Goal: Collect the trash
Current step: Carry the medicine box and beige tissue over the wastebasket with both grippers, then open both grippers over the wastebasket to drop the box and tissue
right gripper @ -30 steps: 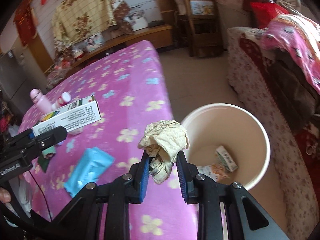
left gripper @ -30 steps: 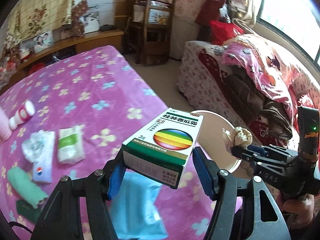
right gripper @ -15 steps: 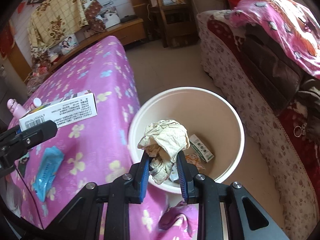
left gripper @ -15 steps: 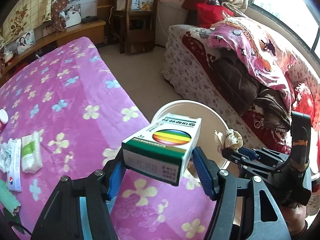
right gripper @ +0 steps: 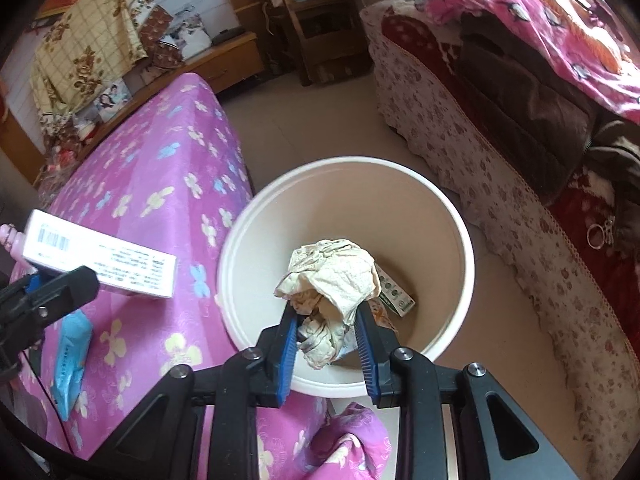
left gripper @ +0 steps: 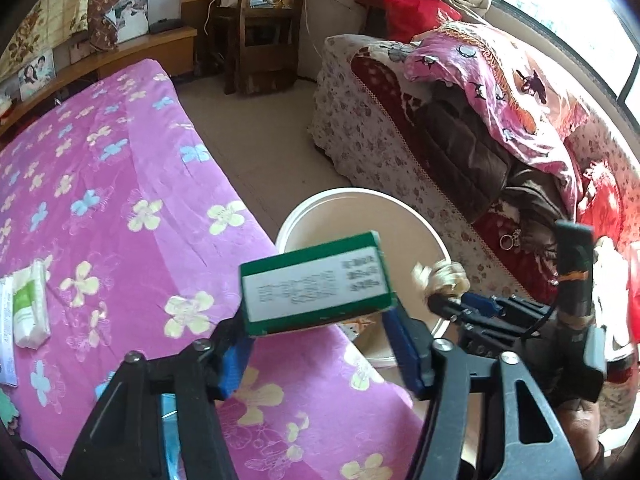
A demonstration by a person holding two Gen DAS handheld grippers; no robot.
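Observation:
A white trash bucket (right gripper: 460, 216) stands on the floor beside the purple flowered bed (right gripper: 160, 184); it also shows in the left wrist view (left gripper: 312, 208). My right gripper (right gripper: 326, 340) holds a crumpled tissue wad (right gripper: 332, 276) over the bucket's opening, its jaws a little spread. My left gripper (left gripper: 320, 344) has its jaws spread around a green and white medicine box (left gripper: 316, 290), which is tilted and blurred at the bucket's rim. The box (right gripper: 100, 256) also shows in the right wrist view. A small box (right gripper: 394, 292) lies inside the bucket.
On the bed lie a blue packet (right gripper: 70, 356), a white tissue pack (left gripper: 28, 304) and a pink bottle (right gripper: 10, 236). A sofa piled with blankets (left gripper: 480, 120) stands right of the bucket. A wooden chair (left gripper: 260, 28) stands behind.
Both grippers moved right from over the bed to the bucket. The medicine box has tipped forward in the left gripper, whose jaws have widened. The right jaws have also widened around the tissue.

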